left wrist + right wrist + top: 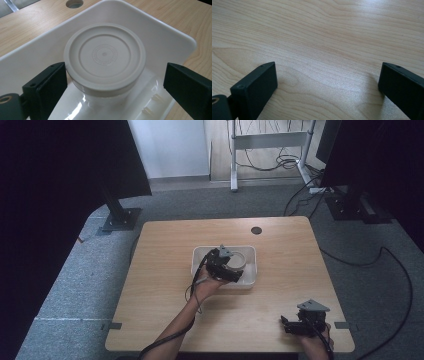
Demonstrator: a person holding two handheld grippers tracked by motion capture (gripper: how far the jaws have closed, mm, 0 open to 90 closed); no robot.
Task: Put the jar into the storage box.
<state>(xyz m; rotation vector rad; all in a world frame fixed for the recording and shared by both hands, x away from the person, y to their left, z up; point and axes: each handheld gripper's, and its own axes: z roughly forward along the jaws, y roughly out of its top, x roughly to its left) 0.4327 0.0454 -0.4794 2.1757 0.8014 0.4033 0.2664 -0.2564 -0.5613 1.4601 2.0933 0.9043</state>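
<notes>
A white rectangular tray lies in the middle of the wooden table. Inside it stands a round cream container with a ribbed, flat top, also seen from above as the container. My left gripper hangs over the tray, open, its jaws on either side of the container; the left jaw is at the container's rim and the right jaw stands apart from it. My right gripper rests near the table's front right corner, open over bare wood with nothing between its jaws.
A round cable hole sits at the table's far edge. Black stand bases and cables lie on the grey carpet around the table. A white desk frame stands at the back.
</notes>
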